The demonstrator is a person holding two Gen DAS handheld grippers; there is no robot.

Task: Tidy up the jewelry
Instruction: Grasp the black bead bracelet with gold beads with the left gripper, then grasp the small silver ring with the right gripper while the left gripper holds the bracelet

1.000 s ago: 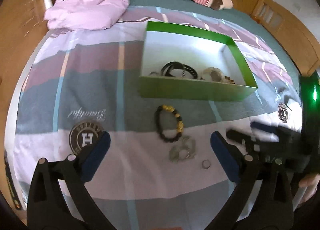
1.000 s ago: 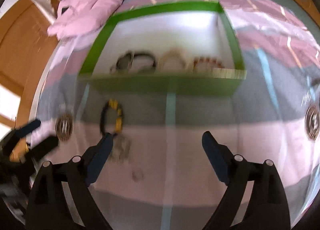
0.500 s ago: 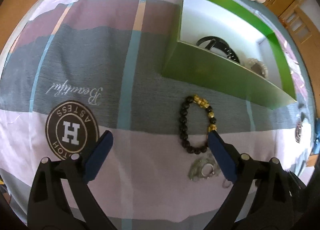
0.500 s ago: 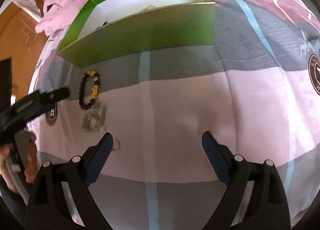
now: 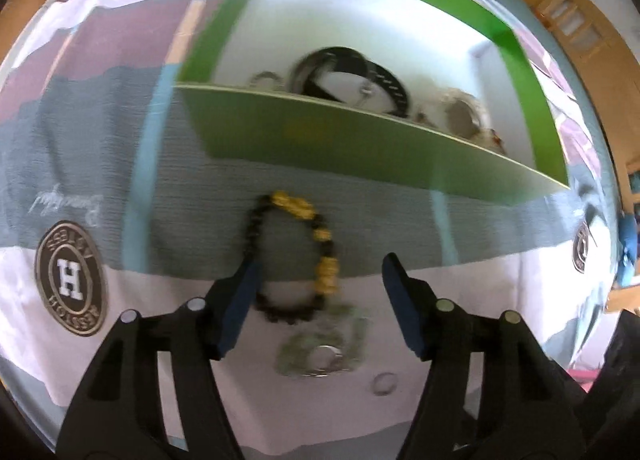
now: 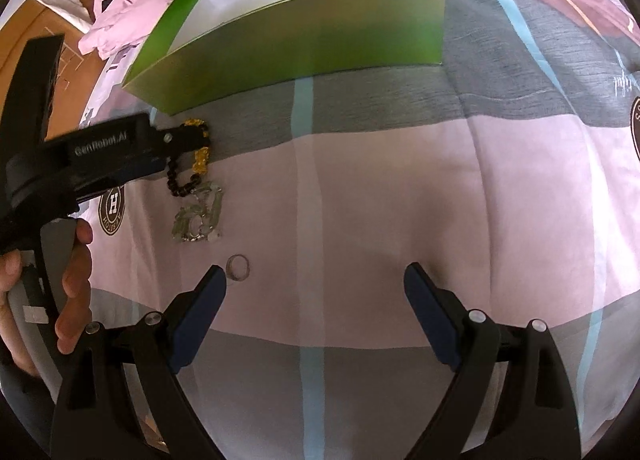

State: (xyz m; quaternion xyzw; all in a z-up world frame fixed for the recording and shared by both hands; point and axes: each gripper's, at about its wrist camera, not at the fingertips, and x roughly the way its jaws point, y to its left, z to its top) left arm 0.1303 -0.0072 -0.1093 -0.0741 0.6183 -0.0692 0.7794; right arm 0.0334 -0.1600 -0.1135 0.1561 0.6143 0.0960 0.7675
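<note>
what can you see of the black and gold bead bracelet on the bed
The bead bracelet is a closed loop of small dark round beads with three chunky gold charms along one side. It lies flat on the bedsheet, just in front of the green box. Its near end touches the silver pendant. The open left tool straddles it, one finger beside the beads.

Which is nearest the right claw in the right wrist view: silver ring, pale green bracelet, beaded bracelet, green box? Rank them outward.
1. Silver ring, just past the right claw's left fingertip.
2. Pale green bracelet, farther up-left.
3. Beaded bracelet, beyond that, at the left claw.
4. Green box, farthest back.
</note>
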